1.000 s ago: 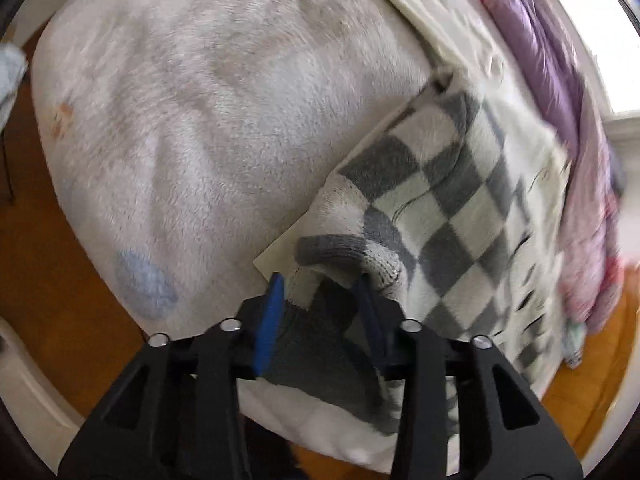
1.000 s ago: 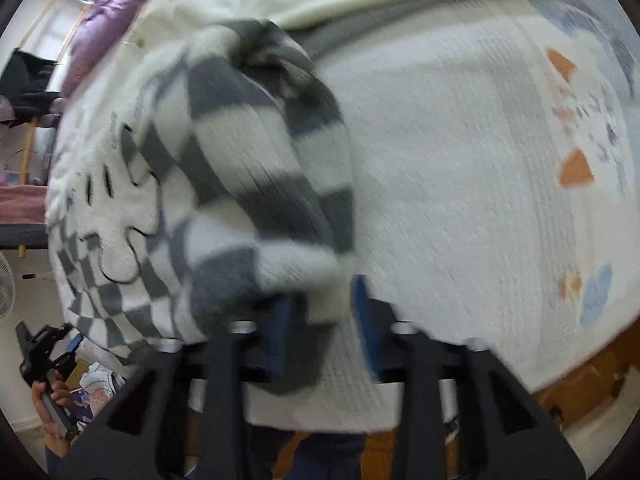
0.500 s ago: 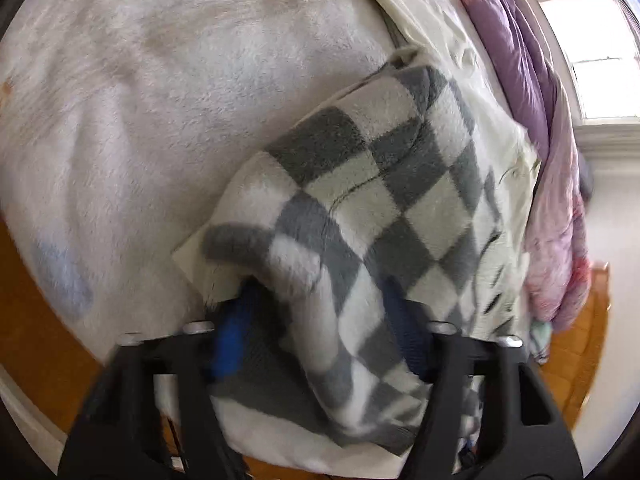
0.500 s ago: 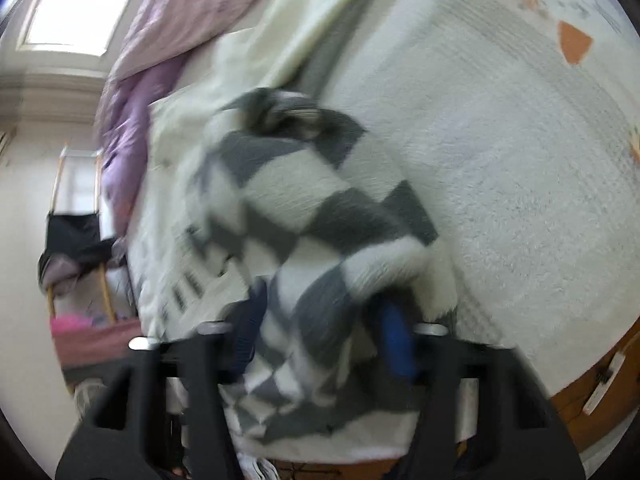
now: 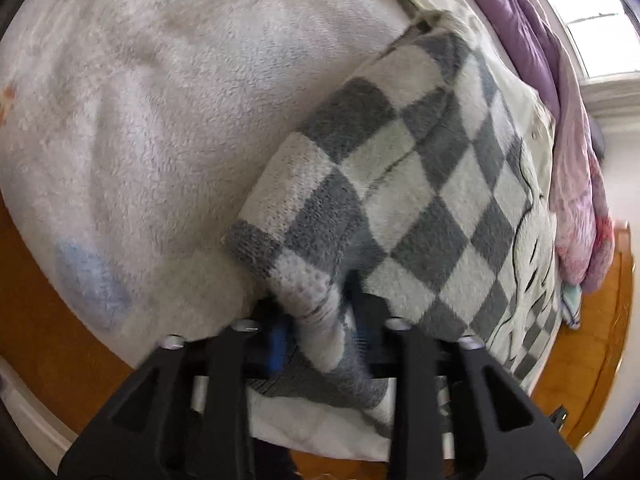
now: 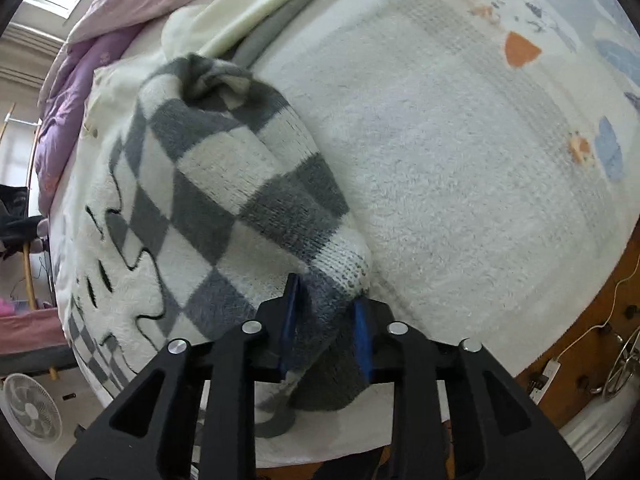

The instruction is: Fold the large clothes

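A fuzzy grey-and-white checkered sweater (image 5: 420,168) lies on a white fleece blanket (image 5: 180,100) on the bed. My left gripper (image 5: 320,328) is shut on a sleeve end of the sweater, the cuff bunched between the blue pads. My right gripper (image 6: 326,320) is shut on the other checkered sleeve (image 6: 240,184), which drapes over the sweater's body with its white cartoon patch (image 6: 120,280). The fingertips are partly hidden by cloth.
A cream garment (image 6: 256,12) and purple and pink bedding (image 5: 560,80) lie along the far side of the bed. Wooden floor (image 5: 32,300) shows past the bed edge. A white fan (image 6: 32,408) stands at lower left, cables (image 6: 592,340) at lower right.
Both grippers have carried the sleeves inward across the sweater's body. The sleeves now lie more folded over the checkered front, and the views have steadied.
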A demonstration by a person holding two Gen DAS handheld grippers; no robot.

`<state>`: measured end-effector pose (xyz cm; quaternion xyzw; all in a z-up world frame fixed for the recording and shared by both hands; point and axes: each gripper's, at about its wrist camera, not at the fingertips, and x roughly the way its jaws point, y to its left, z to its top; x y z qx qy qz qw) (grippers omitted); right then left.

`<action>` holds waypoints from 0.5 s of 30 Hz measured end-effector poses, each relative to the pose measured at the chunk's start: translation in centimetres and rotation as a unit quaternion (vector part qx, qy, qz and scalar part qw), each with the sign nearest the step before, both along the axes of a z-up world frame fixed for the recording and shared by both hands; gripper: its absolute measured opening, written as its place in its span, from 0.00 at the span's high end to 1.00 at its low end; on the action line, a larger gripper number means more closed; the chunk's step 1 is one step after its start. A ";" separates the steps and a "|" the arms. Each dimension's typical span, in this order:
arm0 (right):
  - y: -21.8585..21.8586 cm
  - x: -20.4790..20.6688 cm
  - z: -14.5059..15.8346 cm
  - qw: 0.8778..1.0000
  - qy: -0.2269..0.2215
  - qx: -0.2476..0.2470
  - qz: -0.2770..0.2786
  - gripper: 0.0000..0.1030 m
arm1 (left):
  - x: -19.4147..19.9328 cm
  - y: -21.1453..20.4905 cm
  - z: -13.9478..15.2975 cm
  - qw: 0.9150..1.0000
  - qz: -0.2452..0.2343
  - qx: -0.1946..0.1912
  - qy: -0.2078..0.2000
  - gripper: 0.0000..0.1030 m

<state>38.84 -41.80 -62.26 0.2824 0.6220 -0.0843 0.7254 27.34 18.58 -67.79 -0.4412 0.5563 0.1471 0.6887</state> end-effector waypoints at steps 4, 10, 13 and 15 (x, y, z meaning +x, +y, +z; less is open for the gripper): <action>2.6 -0.2 5.0 0.991 -0.018 -0.123 0.048 0.73 | -0.8 0.6 1.5 0.999 0.009 -0.006 -0.031 0.32; 14.4 3.7 8.0 0.965 -0.117 -0.078 0.220 0.97 | -2.2 1.2 2.6 0.999 0.020 -0.008 -0.048 0.29; 21.2 7.2 6.7 0.952 -0.149 -0.036 0.266 1.00 | -3.8 2.1 2.2 0.998 0.042 -0.022 -0.050 0.29; 24.1 9.4 5.2 0.949 -0.149 -0.027 0.276 1.00 | -4.3 2.4 1.8 0.997 0.055 -0.035 -0.051 0.29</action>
